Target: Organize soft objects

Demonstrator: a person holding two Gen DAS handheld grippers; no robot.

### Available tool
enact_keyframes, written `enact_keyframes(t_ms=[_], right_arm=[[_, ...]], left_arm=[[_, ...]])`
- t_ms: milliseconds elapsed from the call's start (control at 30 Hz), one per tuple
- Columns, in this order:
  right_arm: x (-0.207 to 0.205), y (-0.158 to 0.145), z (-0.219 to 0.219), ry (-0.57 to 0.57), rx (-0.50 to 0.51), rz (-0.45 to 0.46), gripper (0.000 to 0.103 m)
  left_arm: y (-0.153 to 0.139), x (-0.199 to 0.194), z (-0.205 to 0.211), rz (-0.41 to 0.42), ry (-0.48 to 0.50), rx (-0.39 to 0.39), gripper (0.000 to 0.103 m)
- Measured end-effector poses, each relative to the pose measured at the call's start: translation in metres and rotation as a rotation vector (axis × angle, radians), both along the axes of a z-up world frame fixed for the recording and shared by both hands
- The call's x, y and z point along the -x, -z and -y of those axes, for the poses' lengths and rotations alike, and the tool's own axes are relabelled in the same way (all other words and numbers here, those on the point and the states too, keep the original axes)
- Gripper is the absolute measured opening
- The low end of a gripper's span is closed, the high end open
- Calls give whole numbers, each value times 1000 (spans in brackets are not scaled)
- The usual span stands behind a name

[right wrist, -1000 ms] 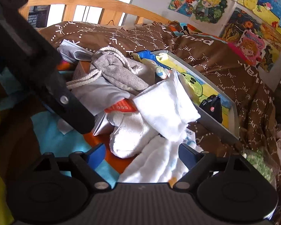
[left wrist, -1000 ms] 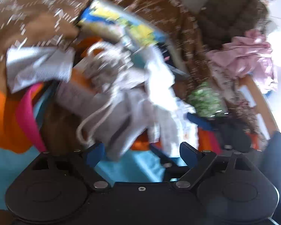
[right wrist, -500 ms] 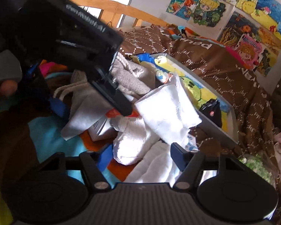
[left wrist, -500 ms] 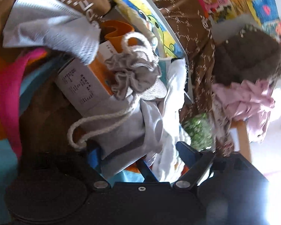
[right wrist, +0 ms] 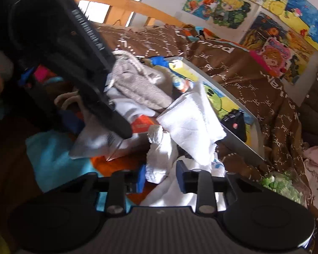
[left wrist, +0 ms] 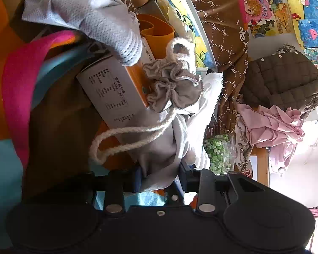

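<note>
A heap of soft things lies on a patterned bedspread. My left gripper [left wrist: 160, 178] is shut on the lower end of a grey drawstring pouch [left wrist: 173, 91] with a white cord [left wrist: 125, 135]; the pouch rests against an orange-and-white box [left wrist: 114, 89]. A white mesh cloth [left wrist: 91, 19] lies above it. My right gripper [right wrist: 160, 180] is shut on the end of a white terry towel [right wrist: 159, 156], under a folded white cloth [right wrist: 193, 124]. The left gripper's black body [right wrist: 59, 57] fills the right wrist view's left side.
A cartoon picture tray [right wrist: 218, 99] lies behind the heap, holding a small black object [right wrist: 233, 122]. A bag of green pellets [left wrist: 218, 154] sits at the right, with a pink garment [left wrist: 273, 127] and a brown quilted cushion [left wrist: 284, 80]. The wooden bed frame [right wrist: 125, 6] runs behind.
Both grippers have gone from open to shut: the left onto the grey pouch, the right onto the white towel. The left gripper moved in over the heap.
</note>
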State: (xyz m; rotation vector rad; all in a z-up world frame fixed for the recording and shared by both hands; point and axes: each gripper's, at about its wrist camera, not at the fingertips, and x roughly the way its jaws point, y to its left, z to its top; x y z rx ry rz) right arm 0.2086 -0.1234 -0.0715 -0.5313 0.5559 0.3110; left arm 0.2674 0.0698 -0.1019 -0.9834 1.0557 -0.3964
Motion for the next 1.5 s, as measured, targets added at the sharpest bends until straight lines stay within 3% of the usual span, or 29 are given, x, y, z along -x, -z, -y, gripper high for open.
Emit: enact_keyframes(t_ms=[100,233,400,667,1100,1267,1433,1500], right_arm=[[-1,-3,2,14,-27,-10,19],[-1,-9,8,24,-72,-20,17],[6,-20,11,21,-109,1,14],[24,-38,16,-6,-110,72,14],[62,-76,38,0,-207,203,14],[72,-92,56,16,-288,260,14],[71,-97,64,14,-332,304,14],[70,-97,62,6,-322,334,14]], left_arm=[[0,3,-1,22,0,-6,32],[-5,6,4,70,27,-23,16],[-22,13,14,168,68,-154,7],[-53,31,28,324,150,-417,6],[-114,104,60,719,225,-751,5],[-127,128,78,893,217,-842,5],[-133,134,80,975,145,-855,6],[-133,135,83,1030,107,-910,6]])
